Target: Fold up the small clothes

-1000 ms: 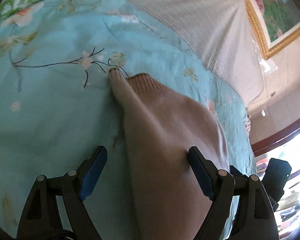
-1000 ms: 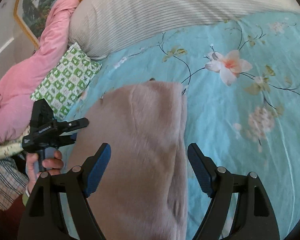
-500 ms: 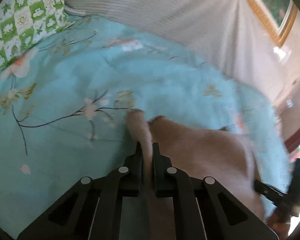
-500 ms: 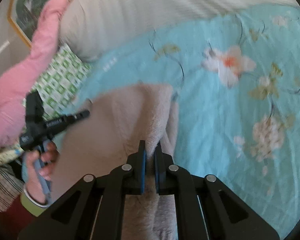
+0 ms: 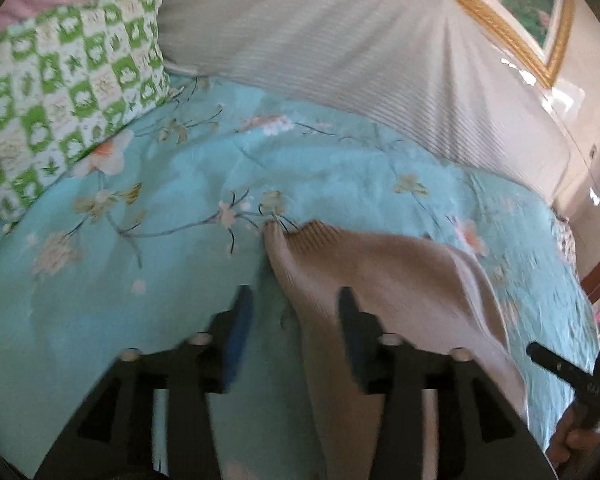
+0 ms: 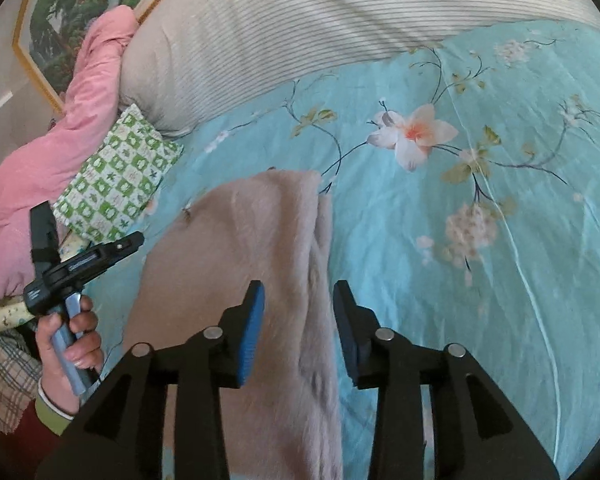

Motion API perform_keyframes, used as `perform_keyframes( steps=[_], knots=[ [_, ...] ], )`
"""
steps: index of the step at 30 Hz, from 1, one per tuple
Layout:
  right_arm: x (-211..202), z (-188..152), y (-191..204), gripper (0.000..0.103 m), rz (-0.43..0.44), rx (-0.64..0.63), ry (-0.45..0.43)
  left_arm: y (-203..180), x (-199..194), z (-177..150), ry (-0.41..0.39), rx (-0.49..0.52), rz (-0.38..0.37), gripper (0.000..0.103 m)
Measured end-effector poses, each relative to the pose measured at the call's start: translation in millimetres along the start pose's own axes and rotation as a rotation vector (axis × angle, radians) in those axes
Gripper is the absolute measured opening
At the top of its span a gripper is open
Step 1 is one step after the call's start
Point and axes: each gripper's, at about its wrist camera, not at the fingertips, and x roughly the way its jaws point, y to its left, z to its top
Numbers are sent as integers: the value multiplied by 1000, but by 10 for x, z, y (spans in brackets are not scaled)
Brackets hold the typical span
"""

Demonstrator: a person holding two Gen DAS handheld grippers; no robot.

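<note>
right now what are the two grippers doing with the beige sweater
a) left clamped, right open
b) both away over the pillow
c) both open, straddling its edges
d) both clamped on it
c: the left gripper has its jaws apart around the sweater's left edge, and the right gripper has its jaws apart around the sweater's right edge; neither pinches the cloth.

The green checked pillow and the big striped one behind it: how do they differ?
The green checked pillow is small, patterned in green and white squares, and lies flat on the floral bedspread. The striped pillow is far larger, beige with thin lines, and stands propped at the head of the bed. Both rest on that bedspread and touch each other.
</note>
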Motion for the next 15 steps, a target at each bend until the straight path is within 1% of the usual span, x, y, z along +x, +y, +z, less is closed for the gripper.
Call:
perform_keyframes(
  steps=[2,3,5,7,8,10,11,13,15],
  knots=[
    [-100,-99,42,44,4,-12,0,-82,-199,-151,-12,33,17,62],
    [-132,-138,59,46,2,-18,-1,-133,-293,-246,-15,43,23,69],
    [-201,-226,103,46,-1,-32,1,-209,-442,-425,-16,52,24,71],
    [-273,-324,134,47,-2,-35,4,-276,-559,-596,-13,68,41,78],
    [-293,-360,149,48,-1,-36,6,-316,-623,-711,-12,77,63,79],
    [-336,-454,194,53,-6,-51,8,-339,-710,-875,-8,86,96,83],
    [-347,-491,215,56,-9,-60,8,-358,-750,-978,-4,97,112,83],
    [-377,-588,265,67,-11,-78,12,-367,-800,-1108,6,110,128,83],
    [-417,-691,310,69,-11,-91,11,-355,-857,-1250,22,116,134,83]
  ],
)
